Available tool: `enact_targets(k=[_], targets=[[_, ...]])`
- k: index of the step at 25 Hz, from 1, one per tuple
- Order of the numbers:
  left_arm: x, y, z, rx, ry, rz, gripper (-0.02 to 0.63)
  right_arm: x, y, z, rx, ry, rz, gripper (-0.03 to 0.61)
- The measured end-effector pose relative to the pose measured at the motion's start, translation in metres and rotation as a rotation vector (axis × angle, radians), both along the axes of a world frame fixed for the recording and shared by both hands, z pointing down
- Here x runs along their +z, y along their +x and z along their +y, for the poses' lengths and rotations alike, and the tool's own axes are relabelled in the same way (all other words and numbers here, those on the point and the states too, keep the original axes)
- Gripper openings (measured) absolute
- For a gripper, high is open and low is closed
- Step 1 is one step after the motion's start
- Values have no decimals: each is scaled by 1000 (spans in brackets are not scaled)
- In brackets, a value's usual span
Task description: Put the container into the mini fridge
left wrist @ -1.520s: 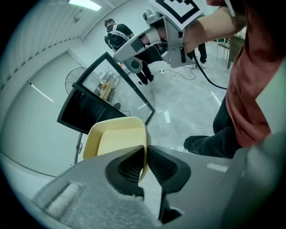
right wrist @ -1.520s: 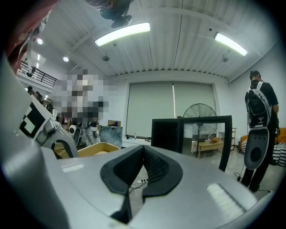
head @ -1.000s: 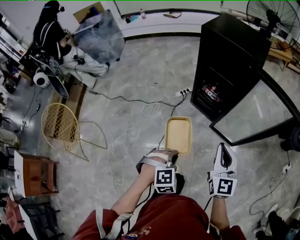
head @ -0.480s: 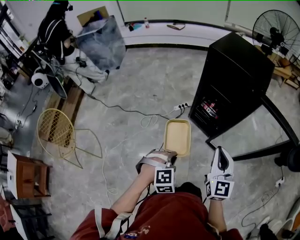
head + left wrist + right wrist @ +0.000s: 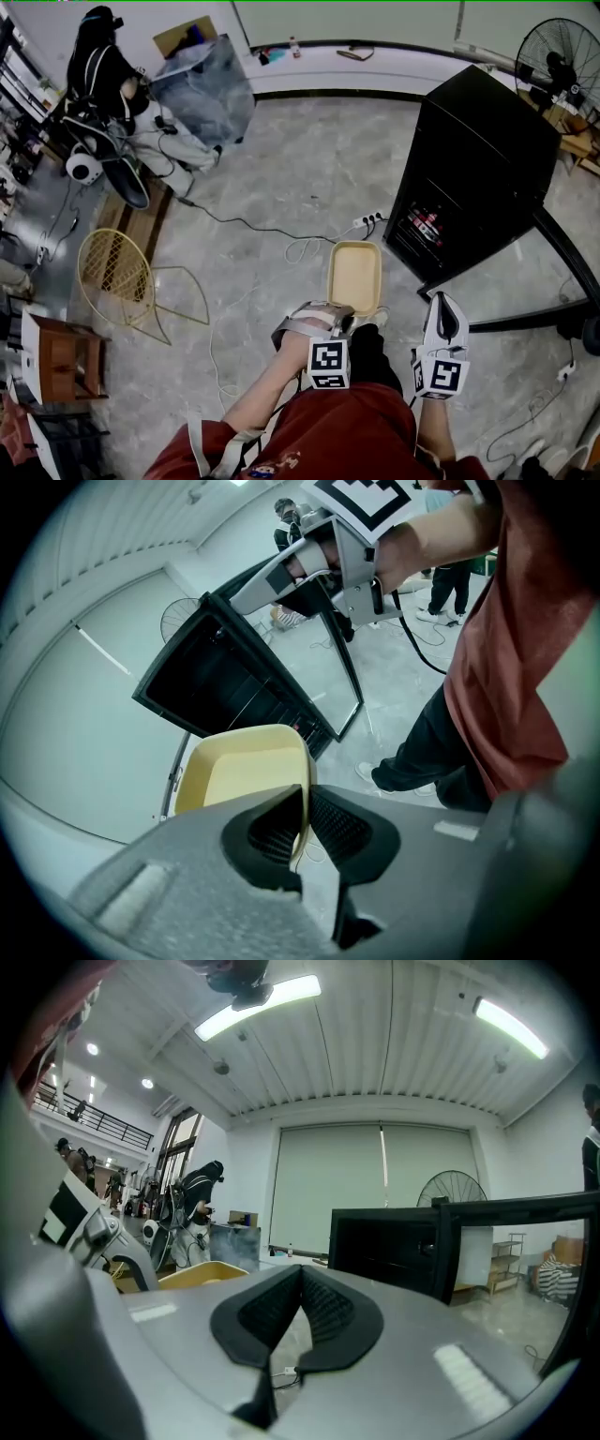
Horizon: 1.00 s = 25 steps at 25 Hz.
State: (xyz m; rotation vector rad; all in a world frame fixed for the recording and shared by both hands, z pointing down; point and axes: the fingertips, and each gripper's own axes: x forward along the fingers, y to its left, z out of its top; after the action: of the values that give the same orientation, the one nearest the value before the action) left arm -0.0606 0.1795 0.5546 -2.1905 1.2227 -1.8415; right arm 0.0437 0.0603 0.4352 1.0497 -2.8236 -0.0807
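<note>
A shallow yellow container (image 5: 354,274) hangs above the floor, and my left gripper (image 5: 336,314) is shut on its near rim. In the left gripper view the container's (image 5: 246,766) thin wall is pinched between the pads of that gripper (image 5: 305,803). The black mini fridge (image 5: 480,173) stands just ahead to the right, its glass door (image 5: 553,272) swung open. My right gripper (image 5: 446,302) is beside the container on the right, shut and empty. In the right gripper view it (image 5: 302,1283) points level at the fridge (image 5: 394,1246).
A power strip with cables (image 5: 366,222) lies on the floor in front of the fridge. A yellow wire chair (image 5: 117,267) and a wooden stool (image 5: 56,352) stand at the left. A standing fan (image 5: 562,56) is behind the fridge, a person (image 5: 98,66) at the back left.
Both grippers and the container have moved forward toward the fridge, which now stands lower and closer in the head view. The grip on the container is unchanged.
</note>
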Motion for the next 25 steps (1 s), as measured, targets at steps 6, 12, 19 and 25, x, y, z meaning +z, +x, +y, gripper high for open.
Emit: enact_targets(k=[6, 12, 19, 25], targets=[[2, -10, -58, 43, -17, -9, 34, 14, -10, -58, 37, -27, -23, 0], [-2, -11, -131, 111, -42, 0, 34, 12, -19, -126, 63, -37, -37, 0], [-4, -7, -202, 250, -75, -4, 34, 16, 0, -186, 185, -72, -52, 0], [-6, 2, -266, 334, -92, -23, 34, 14, 20, -237, 278, -62, -73, 0]])
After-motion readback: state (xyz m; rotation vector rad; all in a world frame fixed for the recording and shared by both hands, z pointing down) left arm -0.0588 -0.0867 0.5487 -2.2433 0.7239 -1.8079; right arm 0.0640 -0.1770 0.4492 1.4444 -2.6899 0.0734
